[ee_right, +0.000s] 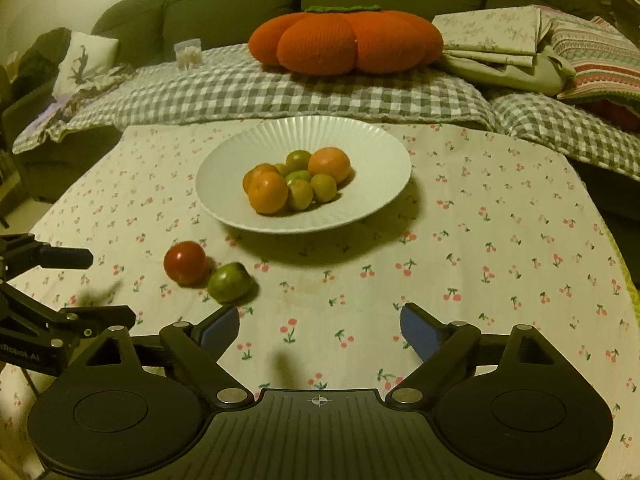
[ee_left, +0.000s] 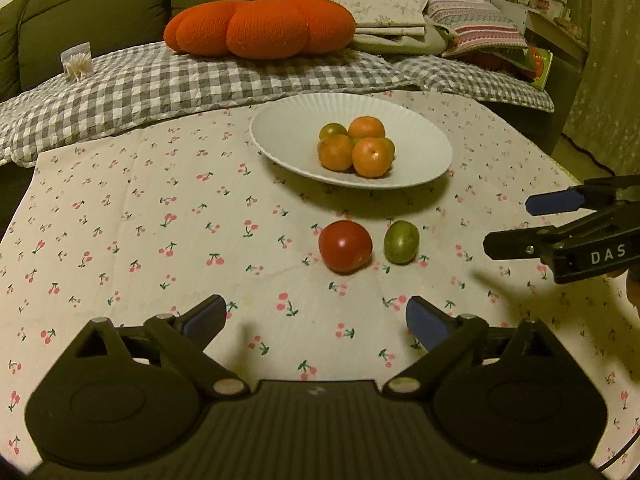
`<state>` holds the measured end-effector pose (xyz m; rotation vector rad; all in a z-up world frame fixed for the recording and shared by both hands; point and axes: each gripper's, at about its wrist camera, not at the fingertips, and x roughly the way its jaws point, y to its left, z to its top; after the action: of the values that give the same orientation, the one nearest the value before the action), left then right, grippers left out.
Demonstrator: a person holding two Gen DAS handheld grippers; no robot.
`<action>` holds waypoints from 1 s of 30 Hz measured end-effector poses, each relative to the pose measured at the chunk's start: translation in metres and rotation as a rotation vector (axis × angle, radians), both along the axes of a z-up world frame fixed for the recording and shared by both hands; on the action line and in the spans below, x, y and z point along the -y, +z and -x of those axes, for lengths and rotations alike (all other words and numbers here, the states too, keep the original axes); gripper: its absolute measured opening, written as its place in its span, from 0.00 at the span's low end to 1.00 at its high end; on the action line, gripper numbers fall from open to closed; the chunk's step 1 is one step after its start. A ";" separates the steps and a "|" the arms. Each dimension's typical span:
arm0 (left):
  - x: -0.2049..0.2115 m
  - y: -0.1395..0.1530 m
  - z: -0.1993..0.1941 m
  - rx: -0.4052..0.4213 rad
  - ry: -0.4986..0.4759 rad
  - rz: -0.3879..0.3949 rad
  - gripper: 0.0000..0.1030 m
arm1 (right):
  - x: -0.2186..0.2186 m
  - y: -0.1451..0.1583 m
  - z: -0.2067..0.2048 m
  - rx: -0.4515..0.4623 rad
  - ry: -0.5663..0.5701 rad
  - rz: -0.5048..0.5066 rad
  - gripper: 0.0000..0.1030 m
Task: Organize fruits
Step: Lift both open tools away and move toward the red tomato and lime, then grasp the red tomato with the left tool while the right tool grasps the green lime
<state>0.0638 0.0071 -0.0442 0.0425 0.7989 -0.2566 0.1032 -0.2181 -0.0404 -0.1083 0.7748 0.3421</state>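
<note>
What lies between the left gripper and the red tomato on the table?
Nothing but bare cherry-print tablecloth lies between the open left gripper and the red tomato, as the left wrist view shows. The green fruit sits beside the tomato.

1. Right gripper (ee_right: pixel 320 326) is seen with jaws spread wide, nothing between the blue pads (ee_right: pixel 416 330).
2. White ribbed plate (ee_right: pixel 240 152) is loaded with orange and green fruits (ee_right: pixel 298 182).
3. Red tomato (ee_right: pixel 185 263) and green fruit (ee_right: pixel 229 282) are left touching on the cherry-print tablecloth (ee_right: pixel 480 240), in front of the plate.
4. Left gripper (ee_right: pixel 102 286) is seen at the left edge, jaws parted.
5. Orange pumpkin cushion (ee_right: pixel 346 42) is seen on the checked blanket (ee_right: pixel 240 88) behind.
</note>
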 end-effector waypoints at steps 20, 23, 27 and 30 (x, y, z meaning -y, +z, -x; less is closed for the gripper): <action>0.007 -0.024 -0.018 0.001 -0.013 -0.029 0.88 | -0.012 -0.017 0.005 -0.024 0.026 0.036 0.93; 0.011 -0.026 -0.024 0.008 -0.026 -0.023 0.81 | -0.012 -0.020 0.003 -0.029 0.023 0.041 0.93; 0.015 -0.026 -0.031 0.026 -0.035 -0.013 0.72 | -0.011 -0.023 0.001 -0.034 0.020 0.044 0.93; 0.017 -0.025 -0.035 0.034 -0.033 -0.004 0.66 | -0.012 -0.025 -0.002 -0.038 0.020 0.046 0.93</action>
<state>0.0993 -0.0103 -0.0693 0.0636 0.7652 -0.2843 0.1051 -0.2062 -0.0654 -0.1534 0.8204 0.3461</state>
